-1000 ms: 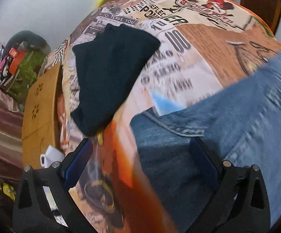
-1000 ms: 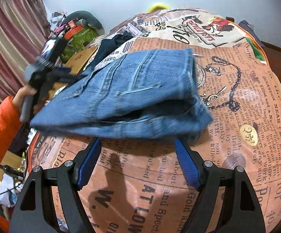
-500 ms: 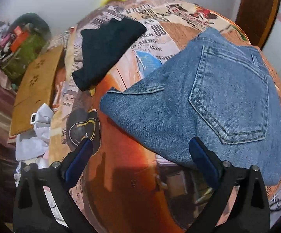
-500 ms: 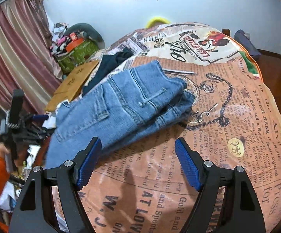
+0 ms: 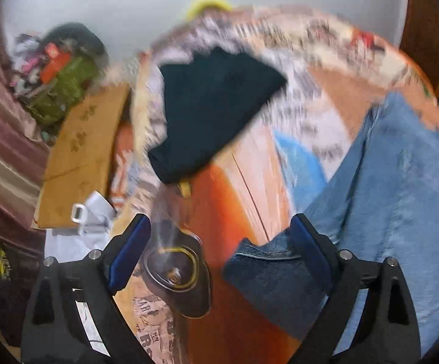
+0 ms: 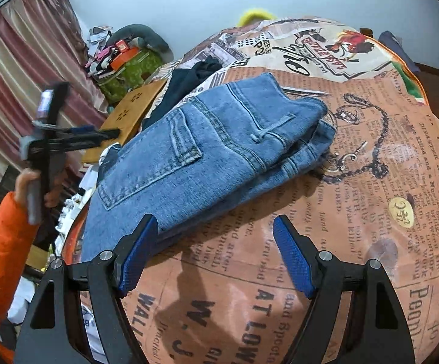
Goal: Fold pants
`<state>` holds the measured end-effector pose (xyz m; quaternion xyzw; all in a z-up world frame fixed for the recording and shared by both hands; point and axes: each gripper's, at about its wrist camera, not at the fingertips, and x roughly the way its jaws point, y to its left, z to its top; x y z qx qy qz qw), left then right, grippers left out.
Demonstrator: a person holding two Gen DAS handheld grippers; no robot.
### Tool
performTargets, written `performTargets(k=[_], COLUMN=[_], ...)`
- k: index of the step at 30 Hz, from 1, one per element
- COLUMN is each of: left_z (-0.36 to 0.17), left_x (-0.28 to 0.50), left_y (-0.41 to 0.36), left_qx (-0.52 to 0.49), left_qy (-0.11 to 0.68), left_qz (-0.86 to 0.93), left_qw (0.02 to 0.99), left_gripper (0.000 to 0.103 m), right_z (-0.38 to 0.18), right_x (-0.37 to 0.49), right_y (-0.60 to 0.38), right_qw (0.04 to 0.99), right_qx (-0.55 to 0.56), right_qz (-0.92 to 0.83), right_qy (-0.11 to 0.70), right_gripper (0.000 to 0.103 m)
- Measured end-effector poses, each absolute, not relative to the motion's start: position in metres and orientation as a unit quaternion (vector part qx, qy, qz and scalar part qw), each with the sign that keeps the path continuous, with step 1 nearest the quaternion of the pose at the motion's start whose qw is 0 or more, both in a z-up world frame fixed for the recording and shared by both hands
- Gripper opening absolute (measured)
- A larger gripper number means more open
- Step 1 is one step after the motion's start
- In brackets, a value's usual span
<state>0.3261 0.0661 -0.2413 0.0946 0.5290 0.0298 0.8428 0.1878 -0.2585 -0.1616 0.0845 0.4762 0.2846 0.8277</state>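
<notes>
The jeans lie folded into a thick bundle on the bed's newspaper-print cover, back pocket and belt loop facing up, layered edges stacked toward the chain print. The denim is faded mid-blue with darker seams. In the blurred left wrist view, a corner of the jeans reaches between the jaws of the left gripper, which stand wide and are closing slightly, without pinching the cloth. The right gripper hovers wide and empty just before the bundle's near edge. A dark folded garment lies farther back.
</notes>
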Motion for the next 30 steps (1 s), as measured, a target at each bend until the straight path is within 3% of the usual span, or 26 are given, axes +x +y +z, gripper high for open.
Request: performTargets(k=[3,9,16,23,30], left_z=[-0.265,-0.253,-0.242,-0.210,-0.162], left_x=[0.321,0.290,0.242,0.241,0.303], left_y=[0.061,0.066,0.018,-0.030,-0.047], left_qx=[0.101,0.020,0.006,0.072,0.065], left_qy=[0.550,0.572,0.573,0.502,0.430], left_qz=[0.024,-0.030,-0.120,-0.109,-0.101], left_qw=[0.829,0.819,0.811,0.855,0.895], left_gripper=[0.095,0.094,0.094,0.093,0.094], right_z=[-0.156,-0.152,-0.158,-0.160,-0.162], right_x=[0.187,0.192,0.202,0.219,0.267], right_y=[-0.258,-0.271,-0.302,-0.325,-0.329], right_qw=[0.833,0.846,0.853,0.853,0.853], right_qx=[0.075,0.061,0.066,0.073,0.090], right_qz=[0.286,0.266,0.230,0.217,0.230], right_qy=[0.468,0.457,0.464,0.468,0.460], right_gripper=[0.076,0.076,0.076,0.076,0.076])
